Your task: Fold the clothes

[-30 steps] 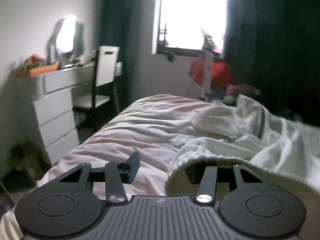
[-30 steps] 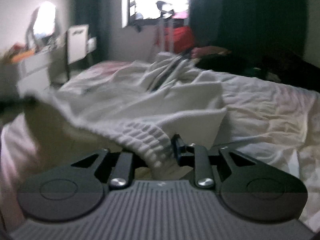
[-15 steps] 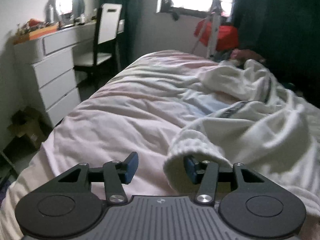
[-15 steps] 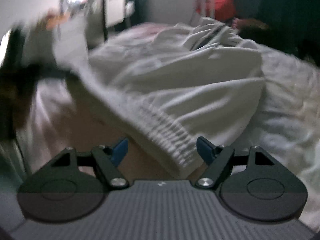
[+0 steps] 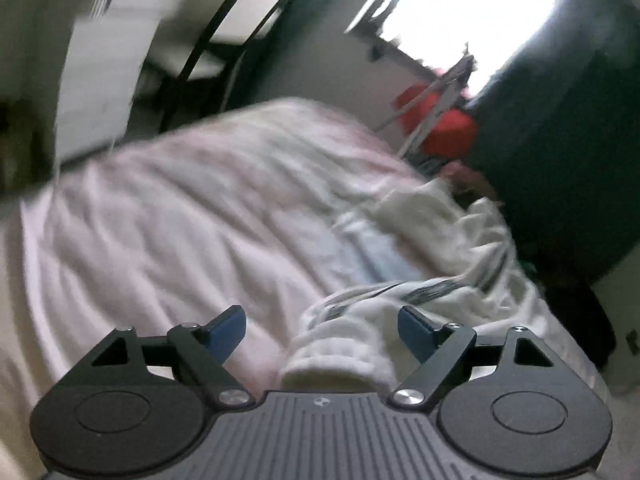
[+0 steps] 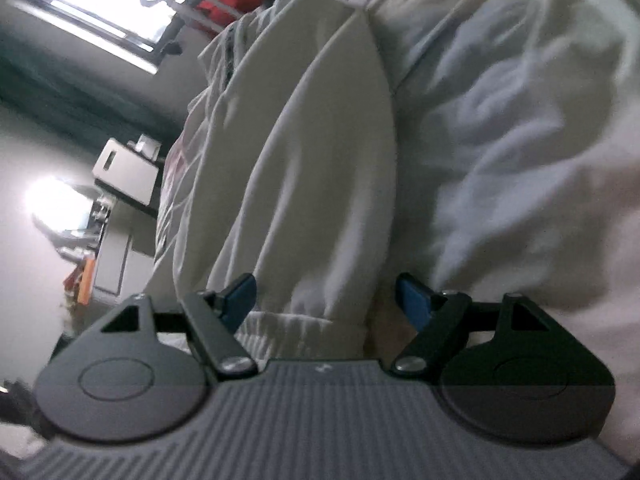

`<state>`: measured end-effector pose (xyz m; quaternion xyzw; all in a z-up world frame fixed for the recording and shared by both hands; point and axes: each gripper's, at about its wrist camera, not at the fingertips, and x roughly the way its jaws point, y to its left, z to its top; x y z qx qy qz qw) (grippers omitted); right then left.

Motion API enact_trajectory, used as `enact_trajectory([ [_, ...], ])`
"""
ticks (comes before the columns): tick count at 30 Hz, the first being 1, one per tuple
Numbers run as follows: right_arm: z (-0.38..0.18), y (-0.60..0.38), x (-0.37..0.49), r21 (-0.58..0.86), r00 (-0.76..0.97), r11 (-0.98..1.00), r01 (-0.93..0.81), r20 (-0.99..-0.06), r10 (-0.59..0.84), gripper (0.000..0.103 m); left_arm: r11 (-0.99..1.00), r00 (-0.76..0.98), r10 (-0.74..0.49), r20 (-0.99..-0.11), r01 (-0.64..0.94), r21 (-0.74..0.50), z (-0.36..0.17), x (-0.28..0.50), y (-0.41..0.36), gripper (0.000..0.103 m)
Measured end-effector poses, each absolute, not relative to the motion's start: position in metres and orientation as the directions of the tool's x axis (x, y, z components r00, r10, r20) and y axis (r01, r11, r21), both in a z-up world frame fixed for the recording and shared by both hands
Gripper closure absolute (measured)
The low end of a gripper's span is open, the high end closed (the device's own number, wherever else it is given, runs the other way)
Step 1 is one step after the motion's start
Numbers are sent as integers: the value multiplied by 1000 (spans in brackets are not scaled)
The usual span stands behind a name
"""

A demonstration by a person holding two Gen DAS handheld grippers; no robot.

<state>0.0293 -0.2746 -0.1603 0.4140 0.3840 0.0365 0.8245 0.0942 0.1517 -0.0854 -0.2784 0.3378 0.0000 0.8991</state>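
While the bed point(image 5: 168, 240) lies bare toward its left edge, a rumpled white sweatshirt point(image 6: 320, 160) covers the middle. Both the left gripper point(image 5: 320, 330) and right gripper point(image 6: 326, 294) have fingers spread wide, gripping nothing, a ribbed cuff point(image 5: 340, 356) lying loose between the left pair.

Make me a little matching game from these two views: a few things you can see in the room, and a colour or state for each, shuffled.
Things:
1. white garment
2. left gripper
3. bundle by the window
4. bedsheet

Colours or states:
A. red
B. pale pink, wrinkled
C. open, fingers spread apart
D. cream-white, ribbed cuff lying between the fingers

Pairs: 1-D, 2-C, 3-A, 4-B

The right gripper is open too, its blue-tipped fingers on either side of the garment's cuff.
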Motion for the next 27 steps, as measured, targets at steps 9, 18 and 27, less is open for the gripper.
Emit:
enact_trajectory([
  [9,-154,-244,36,663,725,742,98,-558,404,56,858,697,-274,-662,-134,-495,-111,107,139,47],
  [18,-128,-252,5,710,767,700,72,-489,416,88,875,787,-224,-574,-97,-474,-69,101,145,88],
  [27,-96,-149,35,807,757,584,-88,-327,566,89,915,900,-22,-436,-158,-372,66,172,199,89],
])
